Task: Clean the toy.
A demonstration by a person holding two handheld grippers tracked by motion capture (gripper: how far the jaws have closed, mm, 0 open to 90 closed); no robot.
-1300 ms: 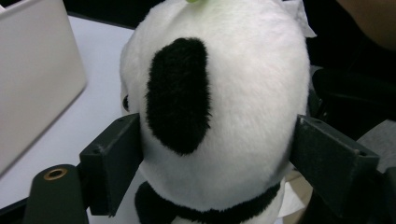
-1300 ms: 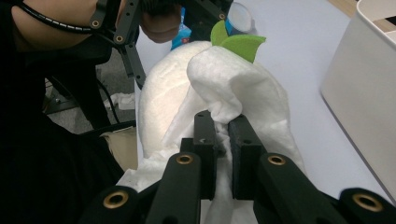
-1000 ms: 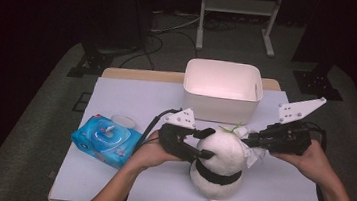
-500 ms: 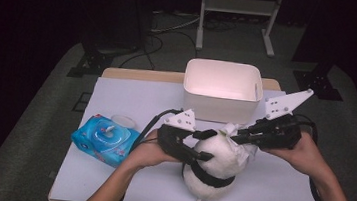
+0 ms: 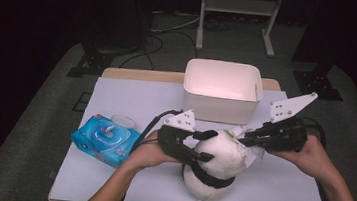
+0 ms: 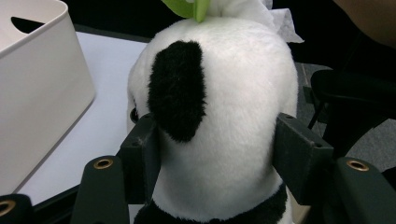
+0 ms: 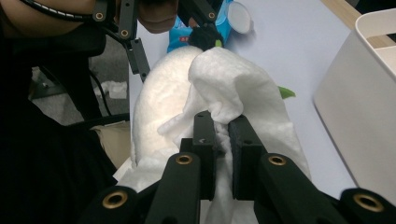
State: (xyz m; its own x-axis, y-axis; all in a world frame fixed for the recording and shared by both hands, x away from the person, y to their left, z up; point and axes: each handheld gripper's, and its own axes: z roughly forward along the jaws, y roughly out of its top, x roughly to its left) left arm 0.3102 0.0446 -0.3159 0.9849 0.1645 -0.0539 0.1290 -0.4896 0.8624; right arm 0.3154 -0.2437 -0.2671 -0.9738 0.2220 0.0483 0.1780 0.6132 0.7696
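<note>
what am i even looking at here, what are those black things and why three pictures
A person sits at a table holding a hand-held grabbing tool in each hand. One picture comes from a camera above the table; the other two come from small cameras riding on each tool, looking along its black jaws.

The left tongs clamp the head of a plush panda; the left gripper view shows both pads pressed into its fur. The right tongs are shut on a white wipe draped over the panda's head.

Also on the table: a white bin at the back and a blue pack of wipes to the left.
</note>
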